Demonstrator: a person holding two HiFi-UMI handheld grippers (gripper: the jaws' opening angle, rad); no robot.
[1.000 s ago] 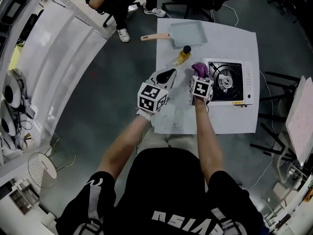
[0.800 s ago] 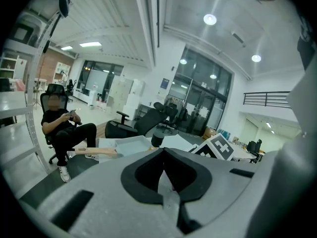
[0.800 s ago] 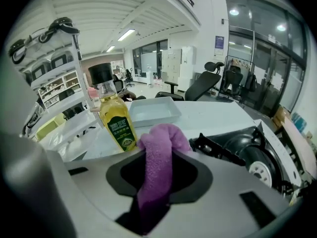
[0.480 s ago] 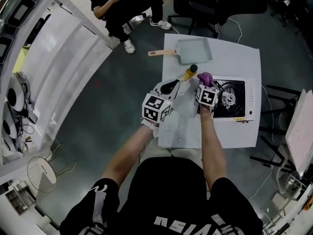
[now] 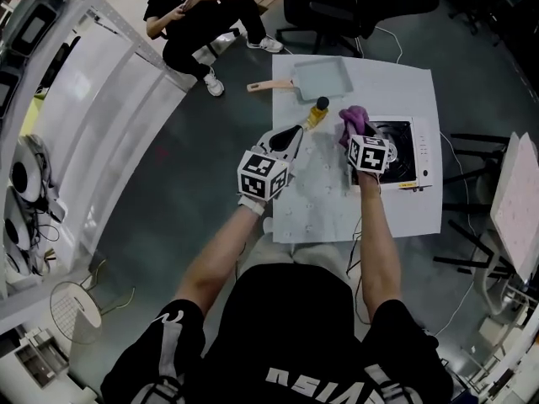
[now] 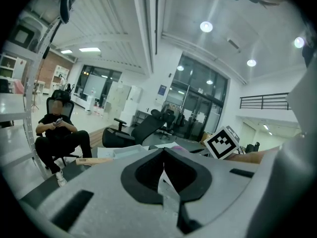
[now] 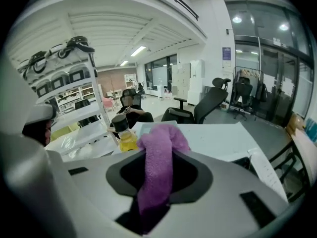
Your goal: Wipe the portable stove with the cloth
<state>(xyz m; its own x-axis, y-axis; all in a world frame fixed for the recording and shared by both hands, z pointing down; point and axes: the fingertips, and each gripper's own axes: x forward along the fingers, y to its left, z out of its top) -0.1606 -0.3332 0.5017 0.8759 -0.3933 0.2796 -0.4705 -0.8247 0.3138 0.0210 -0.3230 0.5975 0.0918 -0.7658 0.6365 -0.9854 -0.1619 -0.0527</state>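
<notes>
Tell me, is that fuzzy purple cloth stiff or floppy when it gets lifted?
Probably floppy: the fuzzy purple cloth bunches and droops at the right gripper pinching it. Likely light too, since that small pinch holds it up. Its nubby weave probably keeps it from slipping.

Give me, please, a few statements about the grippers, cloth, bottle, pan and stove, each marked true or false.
1. The right gripper has its jaws closed on a purple cloth. True.
2. The left gripper is holding the bottle. False: its jaws are together with nothing between them, and the bottle stands on the table.
3. The pan sits on the stove. False: the pan lies on the table near its far edge, apart from the stove, whose burner is bare.
4. The bottle stands upright, with yellow liquid and a dark cap. True.
</notes>
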